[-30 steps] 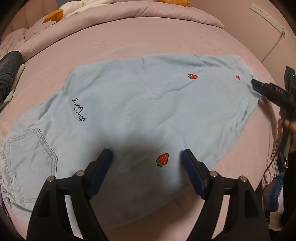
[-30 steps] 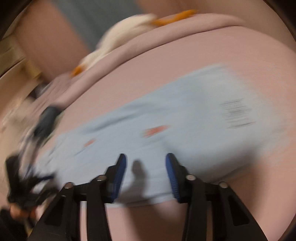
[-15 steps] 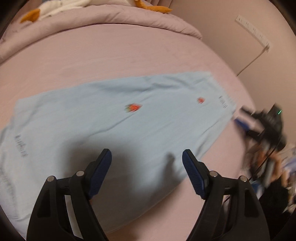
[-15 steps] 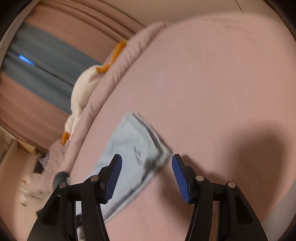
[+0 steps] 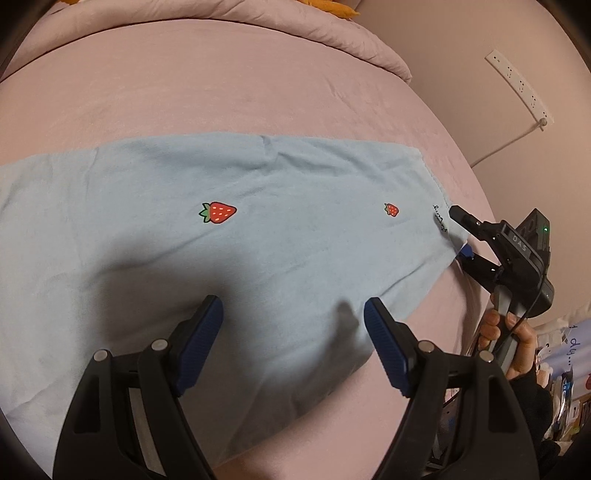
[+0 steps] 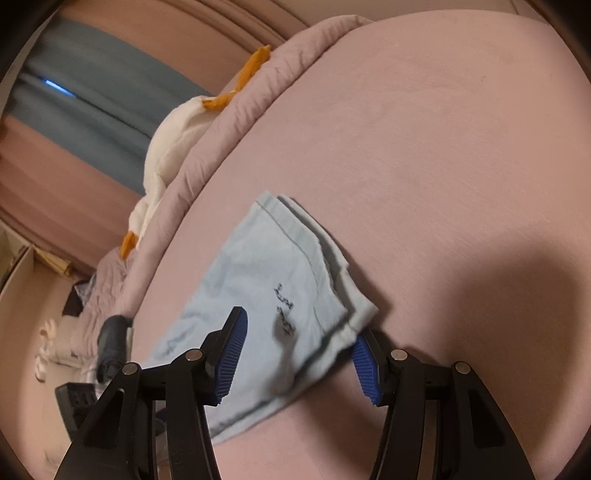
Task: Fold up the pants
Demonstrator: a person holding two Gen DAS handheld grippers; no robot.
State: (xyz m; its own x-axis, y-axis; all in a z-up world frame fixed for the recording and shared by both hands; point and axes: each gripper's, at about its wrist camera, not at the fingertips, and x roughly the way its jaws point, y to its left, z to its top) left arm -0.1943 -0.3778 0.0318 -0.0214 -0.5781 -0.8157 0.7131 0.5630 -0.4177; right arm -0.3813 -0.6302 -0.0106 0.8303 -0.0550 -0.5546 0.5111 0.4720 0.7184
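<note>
Light blue pants (image 5: pixel 258 177) with red strawberry prints (image 5: pixel 218 213) lie flat across the pink bed (image 5: pixel 221 92). My left gripper (image 5: pixel 293 308) hovers open over their near edge, nothing between its fingers. At the leg end, my right gripper (image 5: pixel 460 233) reaches in from the right, held in a person's hand (image 5: pixel 517 343). In the right wrist view the layered hem corner (image 6: pixel 332 266) lies between the jaws of the right gripper (image 6: pixel 299 330). One finger stands over the cloth, the other's pad (image 6: pixel 364 360) sits partly under the corner. The jaws stand apart, not pressing.
A rolled pink duvet (image 5: pixel 258 26) runs along the bed's far side with a white and orange plush toy (image 6: pixel 173 133) on it. A power strip (image 5: pixel 517 85) hangs on the wall at right. Dark items (image 6: pixel 110 339) lie past the pants' far end.
The left wrist view has swung along the pants toward the leg end; pocket and waist have left the frame. The right gripper has rolled, widened its jaws and come to the hem corner.
</note>
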